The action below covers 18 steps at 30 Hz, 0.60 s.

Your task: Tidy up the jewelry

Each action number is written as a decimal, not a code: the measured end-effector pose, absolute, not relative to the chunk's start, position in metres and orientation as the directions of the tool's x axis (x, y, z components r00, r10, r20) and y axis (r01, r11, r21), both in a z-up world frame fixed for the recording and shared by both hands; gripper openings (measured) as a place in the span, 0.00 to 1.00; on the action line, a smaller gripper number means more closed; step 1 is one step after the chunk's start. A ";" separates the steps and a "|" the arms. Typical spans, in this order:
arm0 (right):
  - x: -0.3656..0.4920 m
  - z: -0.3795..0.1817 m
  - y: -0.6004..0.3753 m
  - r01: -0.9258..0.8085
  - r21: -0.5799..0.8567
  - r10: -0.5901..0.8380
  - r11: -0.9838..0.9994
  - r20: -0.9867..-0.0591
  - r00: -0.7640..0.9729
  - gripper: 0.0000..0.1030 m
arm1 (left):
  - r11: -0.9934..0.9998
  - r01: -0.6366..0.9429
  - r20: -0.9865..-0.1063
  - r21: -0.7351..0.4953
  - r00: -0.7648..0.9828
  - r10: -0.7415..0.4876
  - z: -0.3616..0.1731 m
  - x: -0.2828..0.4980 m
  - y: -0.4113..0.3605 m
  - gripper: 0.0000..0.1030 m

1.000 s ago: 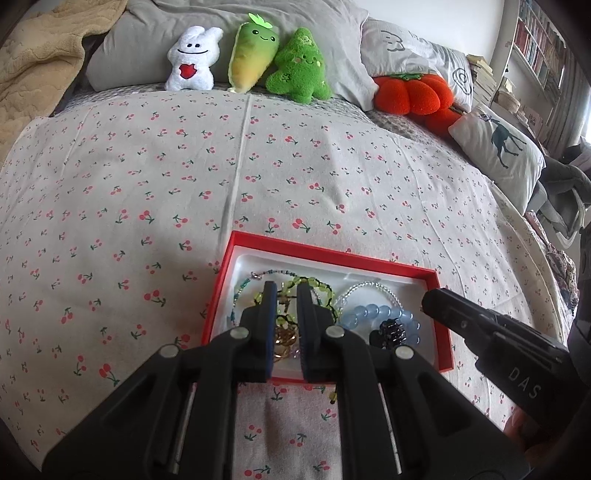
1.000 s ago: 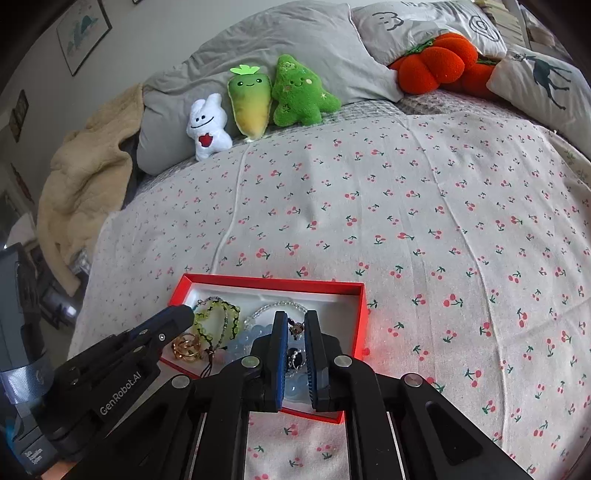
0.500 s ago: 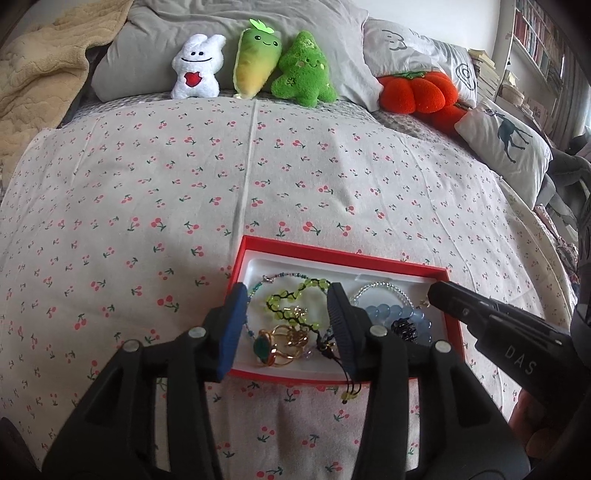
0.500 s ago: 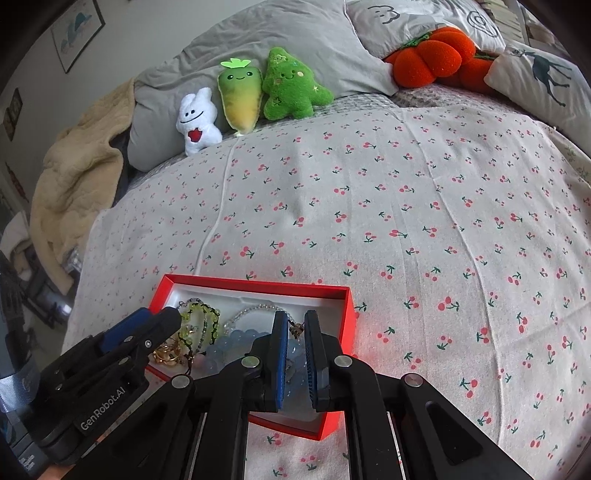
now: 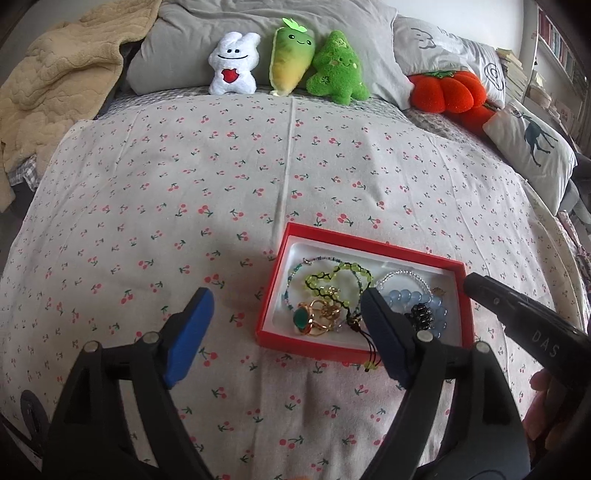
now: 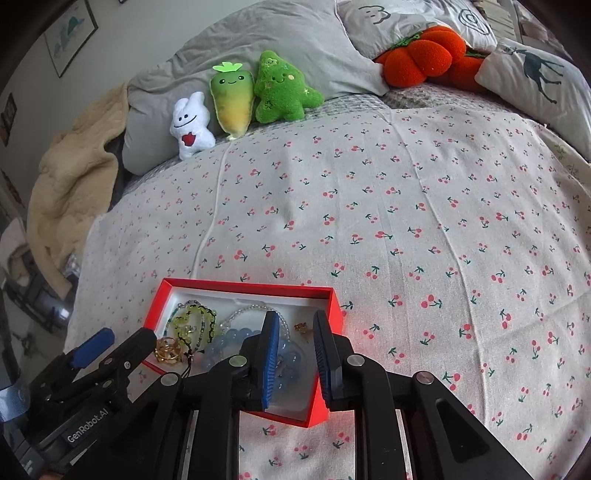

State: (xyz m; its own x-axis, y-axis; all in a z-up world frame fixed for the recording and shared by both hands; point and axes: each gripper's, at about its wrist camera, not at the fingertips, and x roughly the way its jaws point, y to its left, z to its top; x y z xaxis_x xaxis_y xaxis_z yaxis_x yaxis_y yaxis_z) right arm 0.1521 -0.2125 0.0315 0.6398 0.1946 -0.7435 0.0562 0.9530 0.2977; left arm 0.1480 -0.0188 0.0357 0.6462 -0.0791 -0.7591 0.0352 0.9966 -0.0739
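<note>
Two grippers over a red jewelry box (image 5: 314, 341) on a cherry-print bedspread (image 5: 221, 177)

The left wrist view alone shows the gold ring with a green stone (image 5: 310, 320) between the left gripper's (image 5: 284, 334) fingers, untouched; its jaws have just been opening and stand wide, holding nothing; the right wrist view alone shows a small gold piece (image 6: 303, 327) just ahead of the right gripper (image 6: 295, 363), whose jaws have just been opening to a narrow gap, empty, above the blue bead bracelet (image 6: 236, 341); the box lies directly under both.

Cherry-print bedspread (image 5: 258, 166), grey pillows (image 5: 229, 29), plush toys (image 5: 232, 62), framed picture (image 6: 72, 35) on pale wall.
</note>
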 end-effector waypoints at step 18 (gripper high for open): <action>0.066 0.042 -0.217 0.131 0.164 0.050 0.978 -0.789 0.612 1.00 | 0.998 0.055 -0.839 -0.008 0.544 -0.037 0.032 0.063 0.006 0.99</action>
State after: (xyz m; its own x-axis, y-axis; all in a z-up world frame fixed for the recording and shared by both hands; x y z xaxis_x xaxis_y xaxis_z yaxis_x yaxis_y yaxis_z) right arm 0.0655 -0.2174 0.0418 0.6121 0.0505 -0.7892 0.1314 0.9776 0.1645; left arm 0.0625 0.0062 0.0322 0.5436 -0.0369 -0.8385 0.0554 0.9984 -0.0080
